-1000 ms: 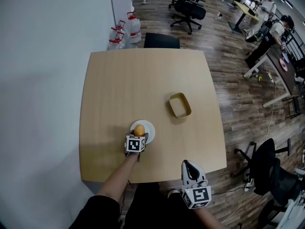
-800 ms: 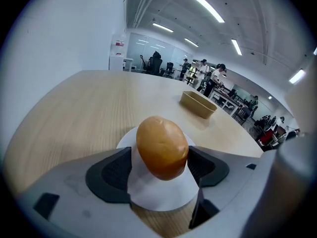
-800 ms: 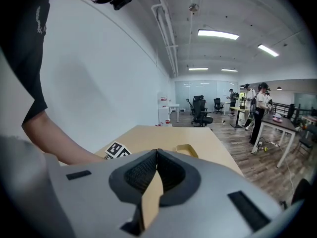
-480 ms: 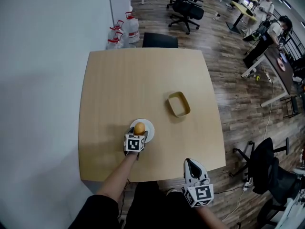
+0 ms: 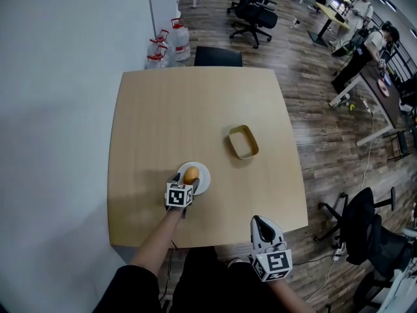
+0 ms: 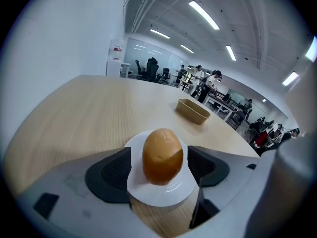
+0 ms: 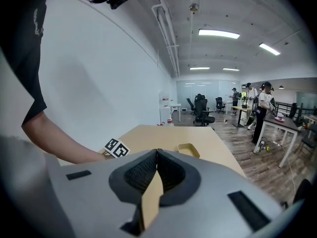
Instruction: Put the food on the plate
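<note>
A brown, egg-shaped piece of food (image 5: 191,175) (image 6: 162,155) stands upright on a small white plate (image 5: 202,178) (image 6: 158,195) near the table's front edge. My left gripper (image 5: 187,182) (image 6: 159,165) is open around it. Its two dark pads sit on either side of the food, with a thin strip of white plate showing in each gap. My right gripper (image 5: 260,225) (image 7: 157,152) hangs off the table's front edge at the lower right, shut, with nothing between its pads.
A tan oblong container (image 5: 243,142) (image 6: 193,110) (image 7: 188,149) sits on the wooden table (image 5: 195,103) to the right of the plate. A black chair (image 5: 217,56) stands at the far edge, water bottles (image 5: 171,41) by the wall, and desks and people at the far right.
The left gripper has drawn back a little toward me and to the left, while the food stays on the plate. The right gripper has barely moved.
</note>
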`<state>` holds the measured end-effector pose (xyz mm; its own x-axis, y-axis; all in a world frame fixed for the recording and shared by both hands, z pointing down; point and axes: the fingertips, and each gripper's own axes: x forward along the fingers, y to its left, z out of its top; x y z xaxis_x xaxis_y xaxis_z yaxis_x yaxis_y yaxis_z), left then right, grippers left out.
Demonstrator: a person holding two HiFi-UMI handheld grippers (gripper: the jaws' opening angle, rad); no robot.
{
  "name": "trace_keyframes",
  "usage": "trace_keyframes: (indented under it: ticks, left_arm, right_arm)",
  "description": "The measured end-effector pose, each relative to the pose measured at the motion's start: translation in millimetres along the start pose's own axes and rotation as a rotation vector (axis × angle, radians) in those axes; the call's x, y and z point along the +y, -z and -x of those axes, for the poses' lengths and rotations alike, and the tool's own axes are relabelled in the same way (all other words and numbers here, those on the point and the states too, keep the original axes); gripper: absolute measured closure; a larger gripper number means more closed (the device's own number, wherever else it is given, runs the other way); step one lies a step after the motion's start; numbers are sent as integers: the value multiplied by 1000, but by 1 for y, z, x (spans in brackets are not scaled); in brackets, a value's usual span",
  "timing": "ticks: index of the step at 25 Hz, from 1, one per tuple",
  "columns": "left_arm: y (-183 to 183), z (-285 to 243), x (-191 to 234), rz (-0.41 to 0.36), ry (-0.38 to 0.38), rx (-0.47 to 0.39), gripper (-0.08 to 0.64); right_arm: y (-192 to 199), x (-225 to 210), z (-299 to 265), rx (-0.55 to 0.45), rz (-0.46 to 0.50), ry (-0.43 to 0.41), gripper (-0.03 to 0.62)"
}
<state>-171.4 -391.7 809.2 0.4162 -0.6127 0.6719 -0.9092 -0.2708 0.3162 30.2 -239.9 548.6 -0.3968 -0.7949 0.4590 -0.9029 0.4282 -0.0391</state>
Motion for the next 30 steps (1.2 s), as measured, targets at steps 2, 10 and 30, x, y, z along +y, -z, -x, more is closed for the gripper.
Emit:
trace_keyframes:
  ticks: [2,10,30]
  left_arm:
    - [-3,4,-3,11,18,-20,232]
    - [-9,25,-3,36,16,-65,232]
    - [-24,94,-29,90,-14,-204,232]
  right_arm:
    - [5,1,-2,20,-6,-14,532]
    - [1,1,-7,-9,-11,-26,532]
    - [-18,8,-13,-87,-27,-79,532]
